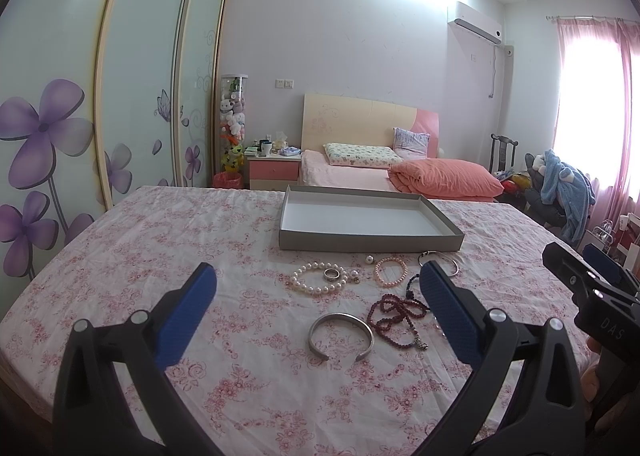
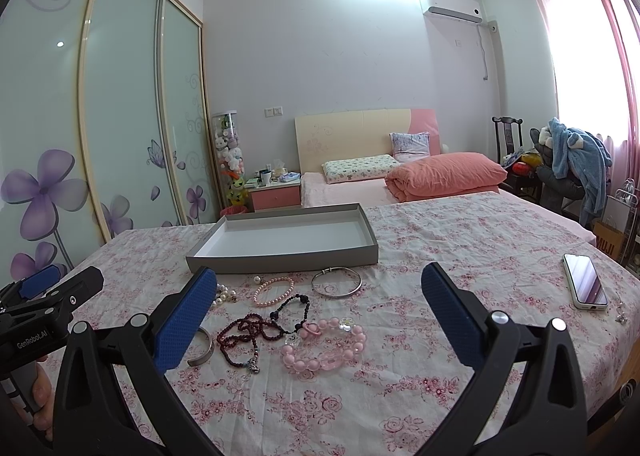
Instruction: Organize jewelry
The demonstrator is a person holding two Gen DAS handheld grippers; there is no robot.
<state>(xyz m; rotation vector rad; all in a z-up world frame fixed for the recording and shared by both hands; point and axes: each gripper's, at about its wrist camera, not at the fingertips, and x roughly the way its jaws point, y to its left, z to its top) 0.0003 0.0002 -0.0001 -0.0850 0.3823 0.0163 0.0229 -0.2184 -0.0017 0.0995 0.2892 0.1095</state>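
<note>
I have both grippers hovering above the floral bedspread (image 2: 460, 240), each spread wide and carrying nothing: the left gripper (image 1: 316, 288) and the right gripper (image 2: 318, 290). Nearest my left fingers lies an open silver cuff (image 1: 341, 336), with a tangle of dark red beads (image 1: 394, 316) just beside it. From the right wrist I see a chunky pink bead bracelet (image 2: 324, 344) near those red beads, and a black bead bracelet (image 2: 292, 308) just behind. Further back sit a white pearl bracelet (image 1: 318, 280) with a silver ring (image 1: 332, 274) inside its loop, a small pink pearl bracelet (image 1: 390, 272) and a thin silver bangle (image 2: 337, 283). Beyond them all stands the shallow grey box (image 1: 370, 242), its white inside bare. A phone (image 2: 585, 286) lies well apart, off to the right.
</note>
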